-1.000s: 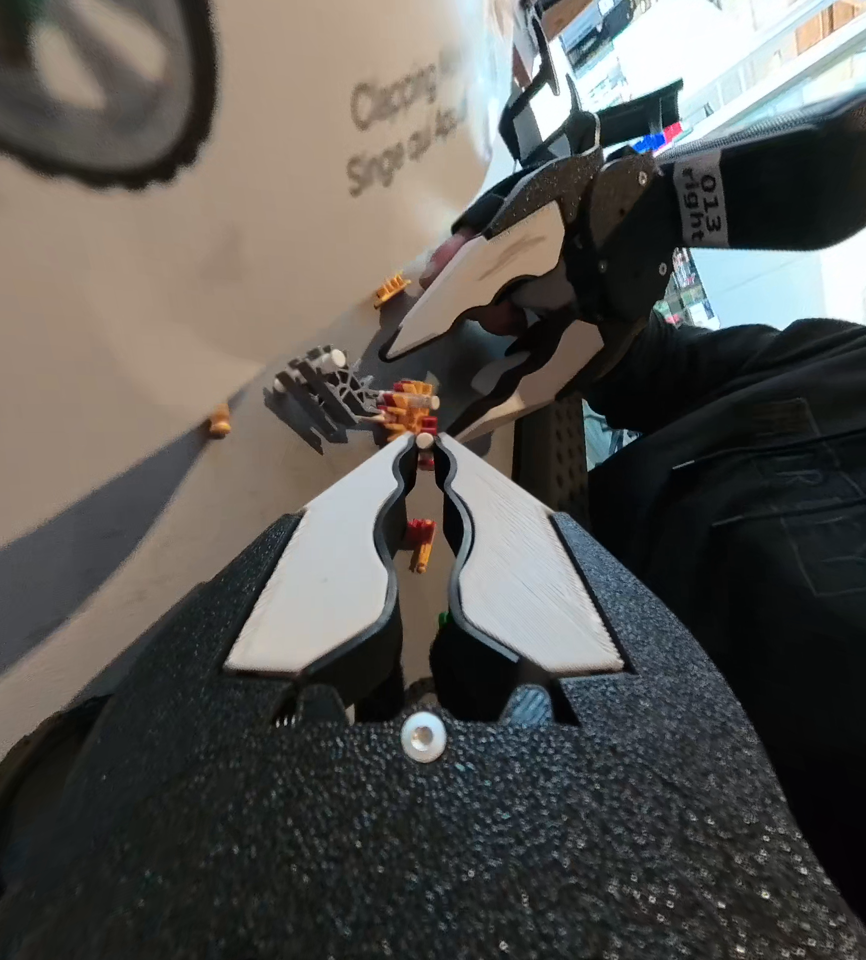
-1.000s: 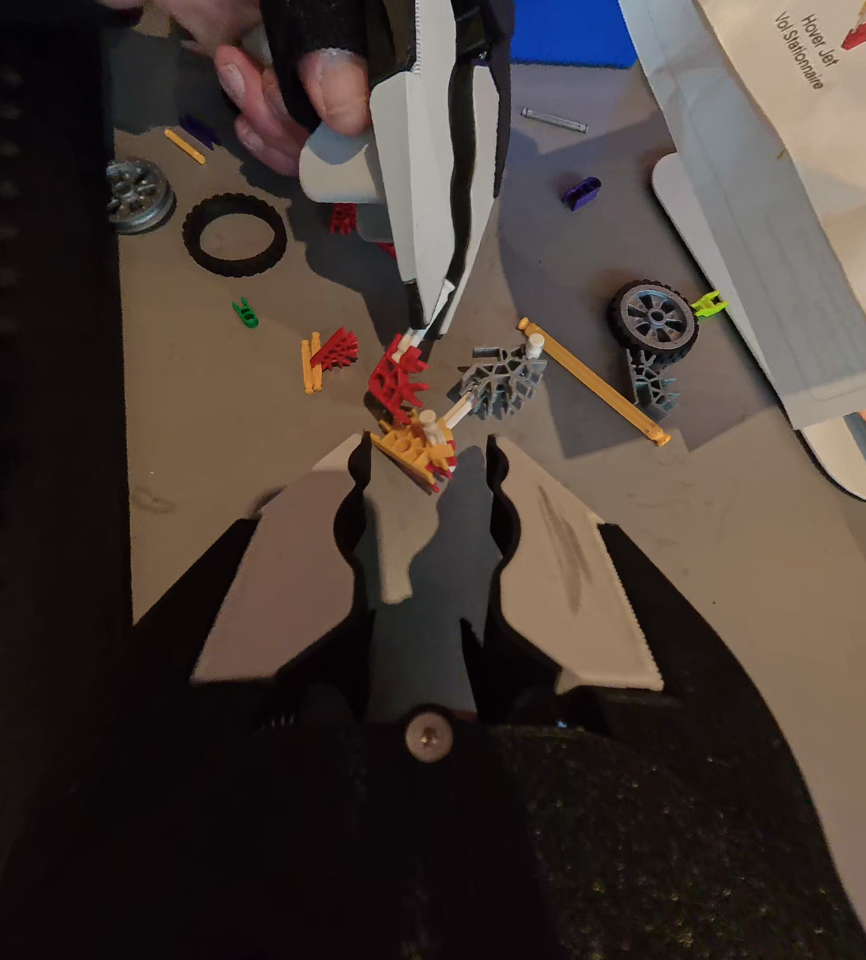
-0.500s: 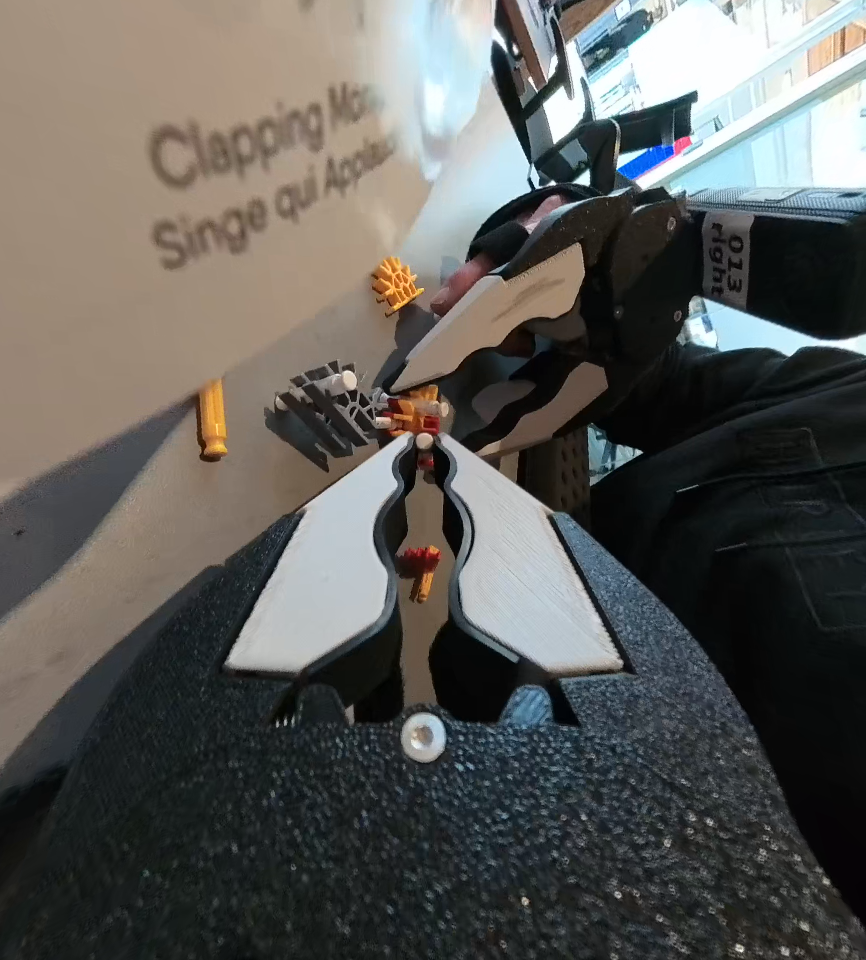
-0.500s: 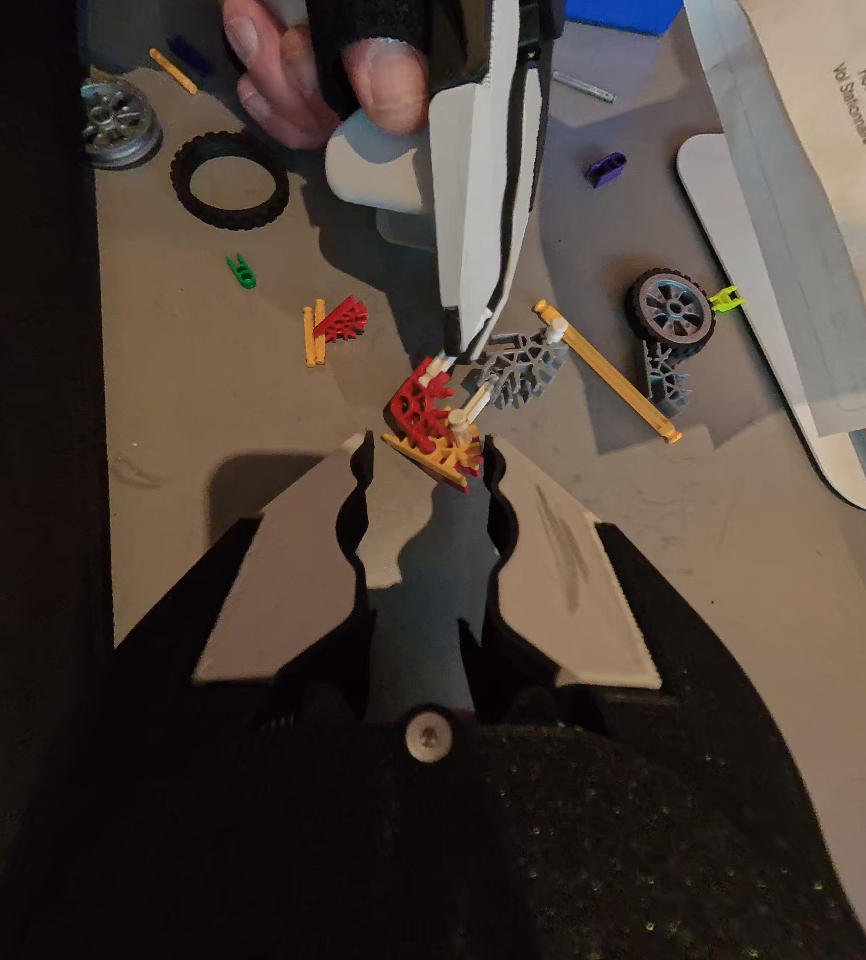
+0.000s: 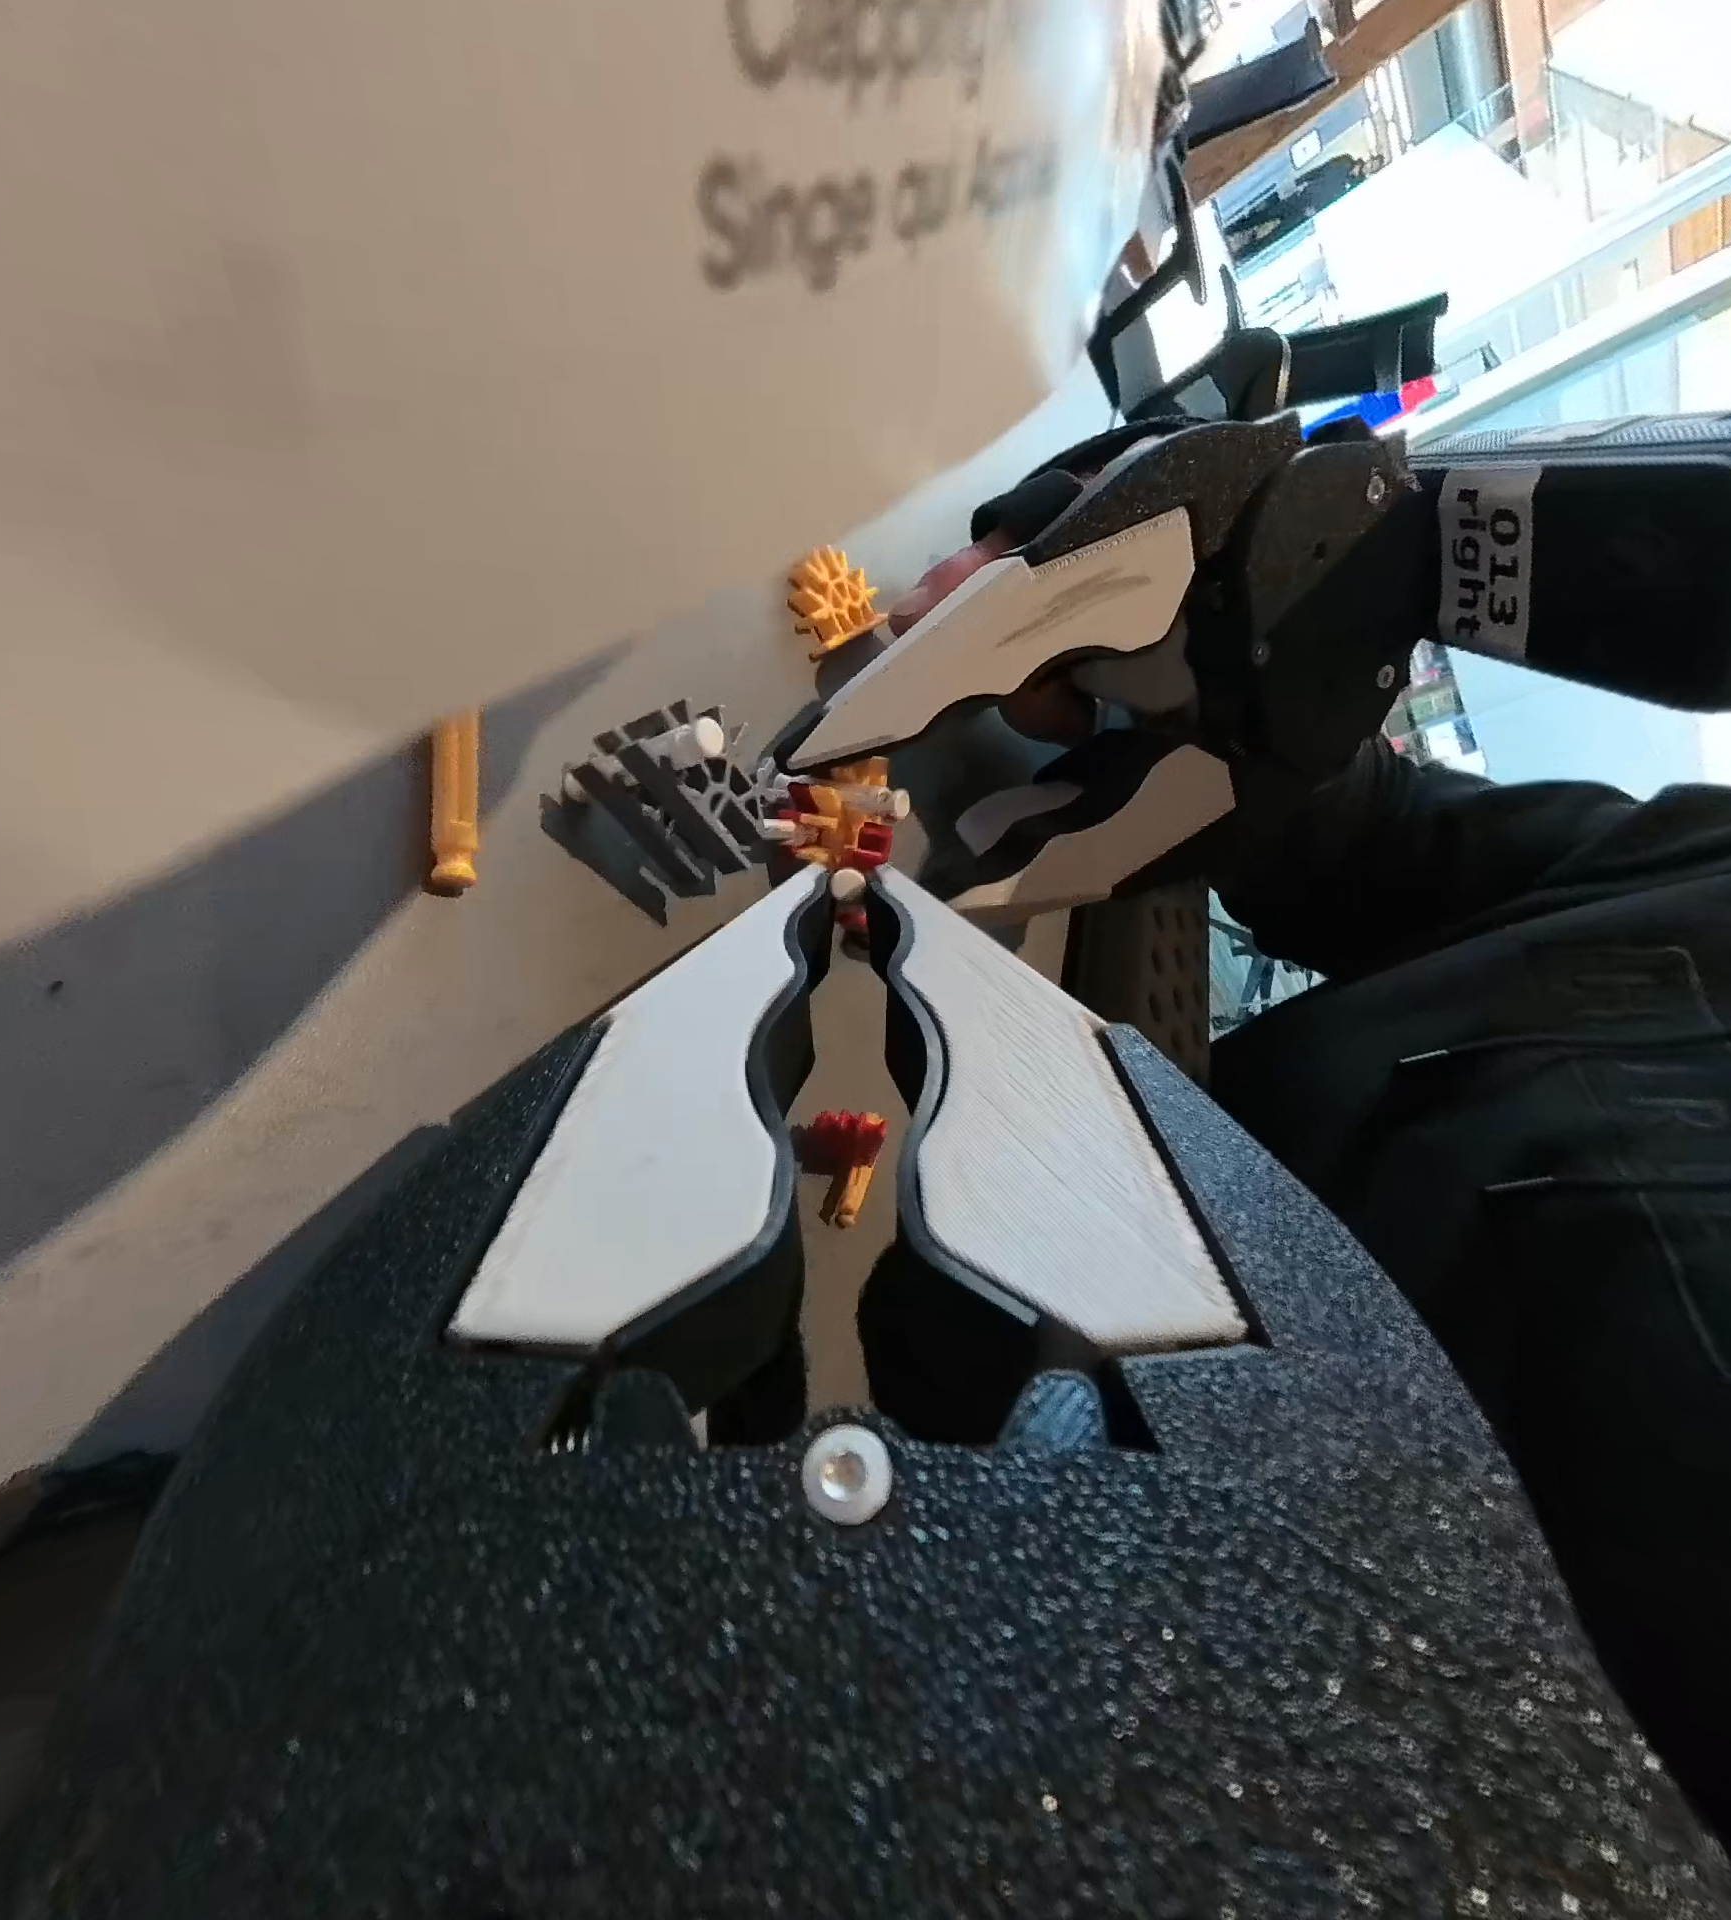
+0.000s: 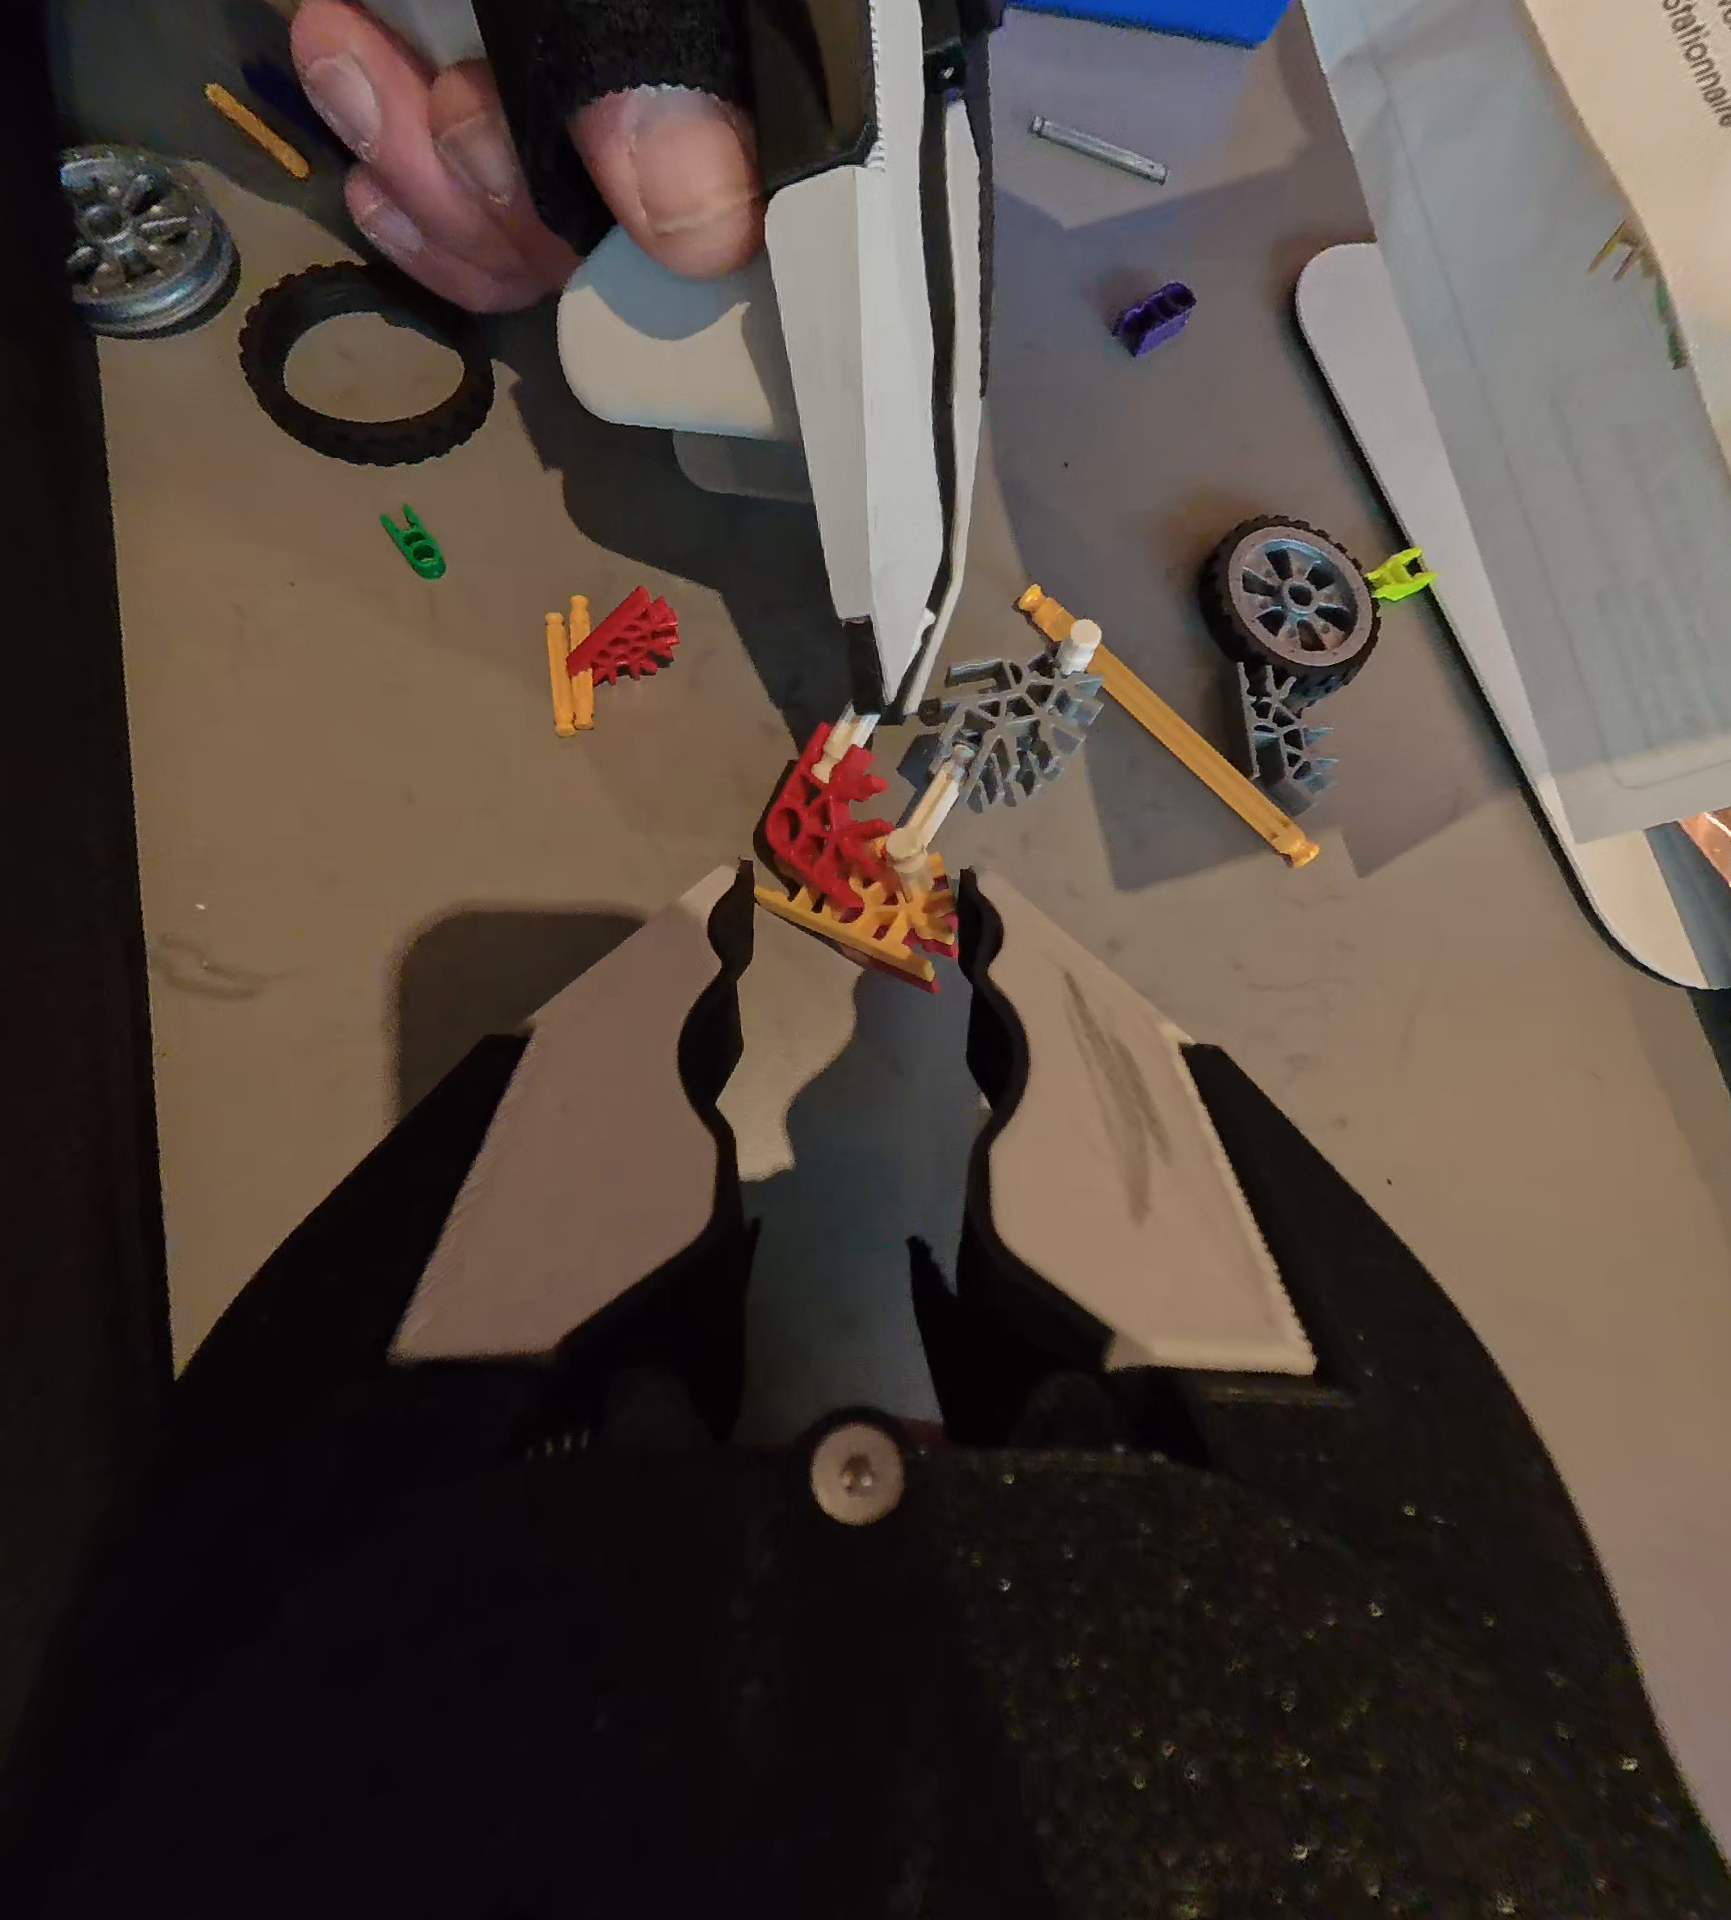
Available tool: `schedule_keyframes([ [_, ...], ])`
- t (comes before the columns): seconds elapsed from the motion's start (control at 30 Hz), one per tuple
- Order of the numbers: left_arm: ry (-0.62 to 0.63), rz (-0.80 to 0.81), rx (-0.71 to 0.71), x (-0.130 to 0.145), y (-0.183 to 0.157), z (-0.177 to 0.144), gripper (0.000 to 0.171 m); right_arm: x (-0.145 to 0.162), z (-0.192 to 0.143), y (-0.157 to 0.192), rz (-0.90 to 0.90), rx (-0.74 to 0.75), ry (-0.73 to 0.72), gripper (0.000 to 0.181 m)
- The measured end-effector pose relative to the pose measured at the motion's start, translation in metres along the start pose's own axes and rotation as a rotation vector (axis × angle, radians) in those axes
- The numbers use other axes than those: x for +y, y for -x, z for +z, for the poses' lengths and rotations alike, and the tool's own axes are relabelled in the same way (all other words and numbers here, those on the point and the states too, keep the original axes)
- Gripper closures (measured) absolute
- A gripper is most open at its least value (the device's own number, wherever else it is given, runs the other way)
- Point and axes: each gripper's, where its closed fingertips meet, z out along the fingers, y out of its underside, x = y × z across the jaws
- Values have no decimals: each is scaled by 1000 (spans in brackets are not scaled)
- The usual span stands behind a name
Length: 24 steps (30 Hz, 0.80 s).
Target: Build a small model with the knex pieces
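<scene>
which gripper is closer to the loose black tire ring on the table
Left. The left gripper comes down beside the black tire ring, with its holder's fingers just above it. The right gripper sits farther off, open around the red and yellow connector cluster.

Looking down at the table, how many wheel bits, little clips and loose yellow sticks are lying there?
Wheel bits: 3 (silver rim, bare black tyre, tyred wheel)
Clips: 2 (green clip, lime clip)
Yellow sticks: 4 (long stick, short pair, far stick)
Total: 9
</scene>
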Motion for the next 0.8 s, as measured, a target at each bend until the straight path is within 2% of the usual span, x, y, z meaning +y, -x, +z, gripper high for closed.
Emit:
schedule_keyframes([
  [0.47,-98,-89,-3,-9,2,0,169,-3,-2,-3,17,22,-16,144],
  [0.53,-101,-96,-6,-9,2,1,169,-3,-3,-5,16,36,-15,152],
  [0.8,-100,-97,-4,-8,2,2,168,-2,-4,-6,39,30,-20,154],
])
